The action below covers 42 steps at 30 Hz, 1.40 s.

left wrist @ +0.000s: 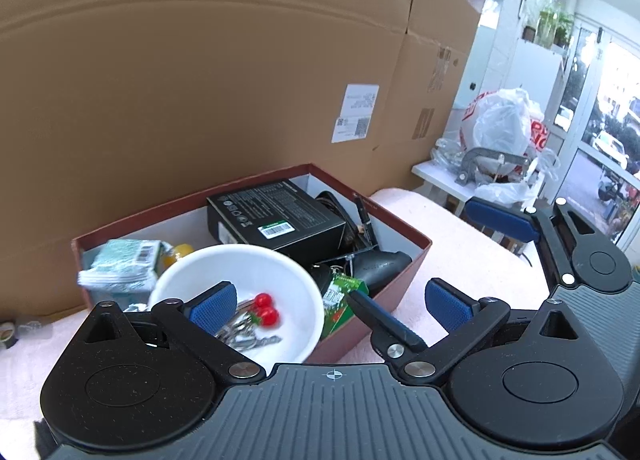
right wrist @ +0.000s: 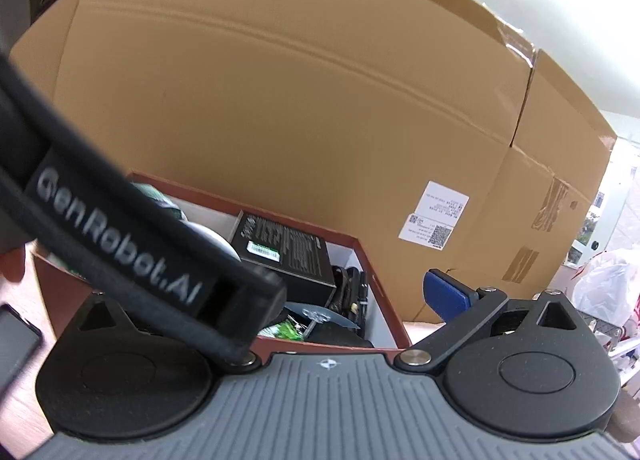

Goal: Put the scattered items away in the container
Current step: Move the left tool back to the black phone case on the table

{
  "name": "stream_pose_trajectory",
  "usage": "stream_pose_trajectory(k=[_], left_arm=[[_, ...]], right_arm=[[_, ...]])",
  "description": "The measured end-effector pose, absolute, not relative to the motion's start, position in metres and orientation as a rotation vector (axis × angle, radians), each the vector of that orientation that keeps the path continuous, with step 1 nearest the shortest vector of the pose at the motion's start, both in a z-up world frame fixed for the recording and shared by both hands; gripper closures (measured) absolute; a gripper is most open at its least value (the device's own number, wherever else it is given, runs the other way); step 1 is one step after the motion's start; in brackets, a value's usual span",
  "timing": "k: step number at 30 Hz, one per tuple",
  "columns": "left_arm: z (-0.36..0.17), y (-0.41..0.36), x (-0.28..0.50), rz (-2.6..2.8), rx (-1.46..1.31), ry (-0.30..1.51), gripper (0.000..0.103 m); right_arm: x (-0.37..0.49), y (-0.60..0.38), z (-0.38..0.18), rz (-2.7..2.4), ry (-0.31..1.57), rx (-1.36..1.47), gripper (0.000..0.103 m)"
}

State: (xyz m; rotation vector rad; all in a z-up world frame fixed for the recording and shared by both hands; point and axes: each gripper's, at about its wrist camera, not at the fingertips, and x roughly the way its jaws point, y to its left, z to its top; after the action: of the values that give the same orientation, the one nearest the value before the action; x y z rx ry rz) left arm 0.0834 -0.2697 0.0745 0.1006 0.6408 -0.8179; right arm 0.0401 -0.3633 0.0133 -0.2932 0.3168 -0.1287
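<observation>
A dark red cardboard box (left wrist: 404, 220) stands on the pink cloth against a big cardboard wall. It holds a black carton (left wrist: 276, 216), a teal packet (left wrist: 120, 264), a green packet (left wrist: 340, 300), black pens and a dark oval item (left wrist: 380, 264). A white bowl (left wrist: 240, 264) with keys and red beads (left wrist: 266, 308) sits over the box's near left part. My left gripper (left wrist: 330, 300) is open; its left pad (left wrist: 214, 302) is inside the bowl. My right gripper (right wrist: 352, 292) is open over the box's near edge (right wrist: 328, 344); its left finger is hidden by a black strap (right wrist: 120, 236).
The big cardboard box (left wrist: 200, 80) walls off the back. The right gripper's body (left wrist: 580, 252) shows at the right in the left wrist view. A white side table with plastic bags (left wrist: 504, 128) stands at the far right by the windows.
</observation>
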Motion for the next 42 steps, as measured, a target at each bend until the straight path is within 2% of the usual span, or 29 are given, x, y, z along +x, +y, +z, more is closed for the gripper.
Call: stream_pose_trajectory(k=[9, 16, 21, 30, 35, 37, 40, 42], left_arm=[[0.079, -0.191, 0.038, -0.736, 0.047, 0.575, 0.001], [0.065, -0.135, 0.013, -0.661, -0.018, 0.585, 0.000], [0.044, -0.104, 0.001, -0.613, -0.027, 0.604, 0.000], [-0.013, -0.067, 0.012, -0.483, -0.098, 0.754, 0.001], [-0.028, -0.067, 0.019, -0.456, -0.064, 0.788, 0.008], [-0.033, -0.071, 0.022, -0.458, -0.039, 0.801, 0.015], [-0.038, -0.078, 0.027, -0.478, -0.014, 0.822, 0.027], [-0.040, -0.082, 0.029, -0.483, -0.002, 0.831, 0.038]], right_arm=[[0.014, -0.335, 0.030, -0.009, 0.251, -0.183, 0.000], [-0.002, -0.289, 0.019, 0.102, 0.265, -0.156, 0.000], [-0.020, -0.261, 0.004, 0.155, 0.311, -0.119, 0.000], [-0.017, -0.235, -0.046, 0.122, 0.486, -0.156, 0.000], [-0.014, -0.227, -0.067, 0.100, 0.557, -0.164, 0.002], [-0.013, -0.225, -0.071, 0.109, 0.568, -0.159, 0.009], [-0.018, -0.221, -0.075, 0.129, 0.590, -0.152, 0.025], [-0.018, -0.221, -0.077, 0.153, 0.608, -0.139, 0.048]])
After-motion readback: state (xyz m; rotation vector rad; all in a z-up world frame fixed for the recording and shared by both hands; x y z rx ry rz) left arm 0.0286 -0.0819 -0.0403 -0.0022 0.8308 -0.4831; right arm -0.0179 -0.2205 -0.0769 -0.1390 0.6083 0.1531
